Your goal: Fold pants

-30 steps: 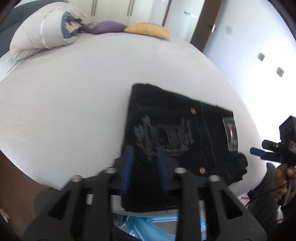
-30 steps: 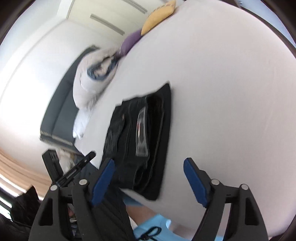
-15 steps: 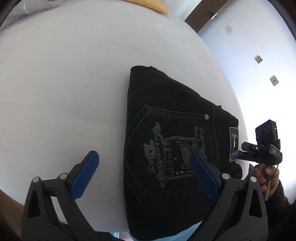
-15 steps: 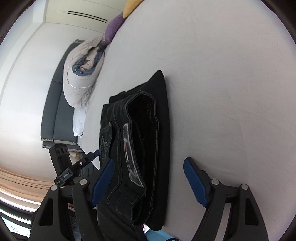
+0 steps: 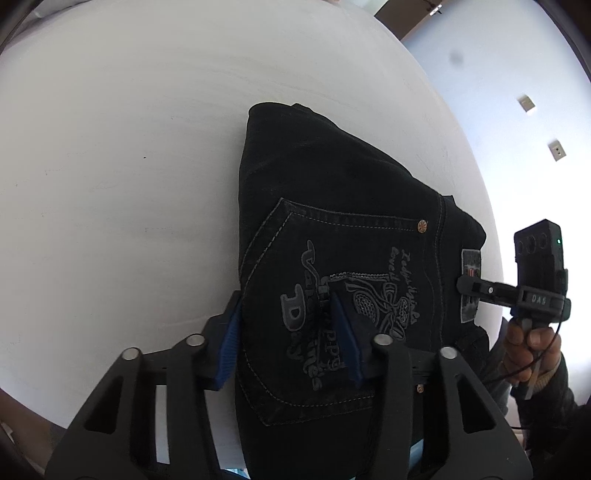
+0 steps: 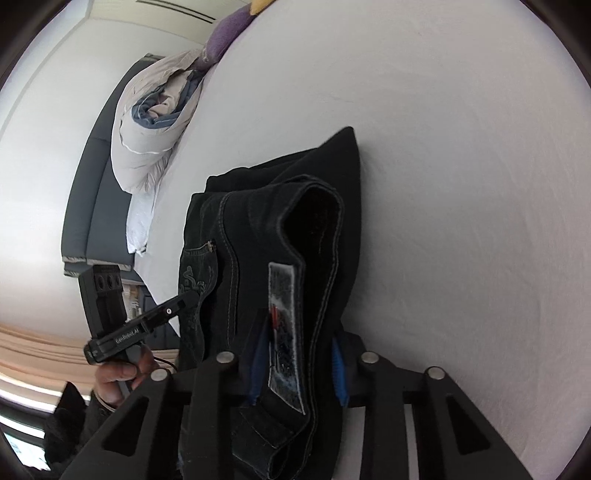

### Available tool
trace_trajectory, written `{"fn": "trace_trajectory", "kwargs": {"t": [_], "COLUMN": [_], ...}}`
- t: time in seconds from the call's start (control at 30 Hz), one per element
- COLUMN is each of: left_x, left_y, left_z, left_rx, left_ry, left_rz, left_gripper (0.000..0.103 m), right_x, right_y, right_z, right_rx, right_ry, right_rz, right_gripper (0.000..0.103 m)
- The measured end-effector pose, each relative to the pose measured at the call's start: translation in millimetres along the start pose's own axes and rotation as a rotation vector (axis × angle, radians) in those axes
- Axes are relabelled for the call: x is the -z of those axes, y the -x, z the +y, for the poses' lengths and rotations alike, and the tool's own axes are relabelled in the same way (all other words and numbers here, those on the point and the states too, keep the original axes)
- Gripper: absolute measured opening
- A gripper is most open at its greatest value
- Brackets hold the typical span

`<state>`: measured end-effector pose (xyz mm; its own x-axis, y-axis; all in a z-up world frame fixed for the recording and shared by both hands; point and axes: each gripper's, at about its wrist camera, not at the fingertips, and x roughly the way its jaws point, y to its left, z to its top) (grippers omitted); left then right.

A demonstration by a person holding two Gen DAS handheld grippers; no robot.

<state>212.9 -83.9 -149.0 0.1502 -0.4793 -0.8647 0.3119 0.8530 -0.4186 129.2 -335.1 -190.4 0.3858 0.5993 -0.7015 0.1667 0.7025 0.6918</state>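
Black jeans (image 5: 332, 206) lie folded on the white bed (image 5: 129, 184), back pocket with grey lettering facing up. My left gripper (image 5: 288, 343) points down at the near left edge of the fold. Its jaws are closing, and the blue pads pinch the pocket fabric between them. In the right wrist view the jeans (image 6: 258, 221) show their waistband end with a grey label (image 6: 284, 314). My right gripper (image 6: 299, 365) straddles that waistband. Its jaws are closing too, and the pads press on the stacked layers.
A rolled pale duvet (image 6: 147, 122) and a purple cushion (image 6: 229, 29) sit at the head of the bed by a dark headboard (image 6: 92, 177). White sheet (image 6: 461, 184) stretches beyond the jeans. The bed's near edge runs just under both grippers. A hand (image 5: 532, 343) grips the right tool.
Both grippers dropped closer to the jeans. Their jaws went from wide apart around the fabric to narrowed onto it, the left on the pocket edge, the right on the waistband.
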Motion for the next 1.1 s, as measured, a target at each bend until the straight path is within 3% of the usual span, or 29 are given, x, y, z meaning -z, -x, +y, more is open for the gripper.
{"fn": "trace_trajectory", "kwargs": {"t": [0.03, 0.23, 0.47, 0.63, 0.87, 1.1], "left_x": [0.2, 3.0, -12.6, -56.8, -126.3, -173.6], "left_y": [0.9, 6.8, 33.5, 40.4, 10.4, -72.5], "left_z": [-0.5, -13.3, -39.6, -60.9, -85.5, -90.0], "left_rx": [-0.004, -0.058, -0.078, -0.07, -0.06, -0.102], "left_ry": [0.002, -0.012, -0.057, -0.092, -0.133, -0.153], "left_rz": [-0.006, -0.043, -0.127, -0.189, -0.217, -0.141], "left_gripper": [0.033, 0.02, 0.019, 0.019, 0.019, 0.019], "right_x": [1.1, 6.2, -2.8, -36.3, -114.0, -159.7], "right_y": [1.3, 12.5, 42.6, 67.3, 79.2, 57.1], "right_z": [3.8, 41.0, 71.6, 77.4, 41.9, -27.4], "right_rx": [0.016, 0.12, 0.116, 0.115, 0.141, 0.167], "right_ry": [0.024, 0.182, 0.285, 0.327, 0.301, 0.202], "right_rz": [-0.008, -0.083, -0.164, -0.228, -0.272, -0.238], "right_gripper": [0.026, 0.019, 0.018, 0.018, 0.018, 0.019]}}
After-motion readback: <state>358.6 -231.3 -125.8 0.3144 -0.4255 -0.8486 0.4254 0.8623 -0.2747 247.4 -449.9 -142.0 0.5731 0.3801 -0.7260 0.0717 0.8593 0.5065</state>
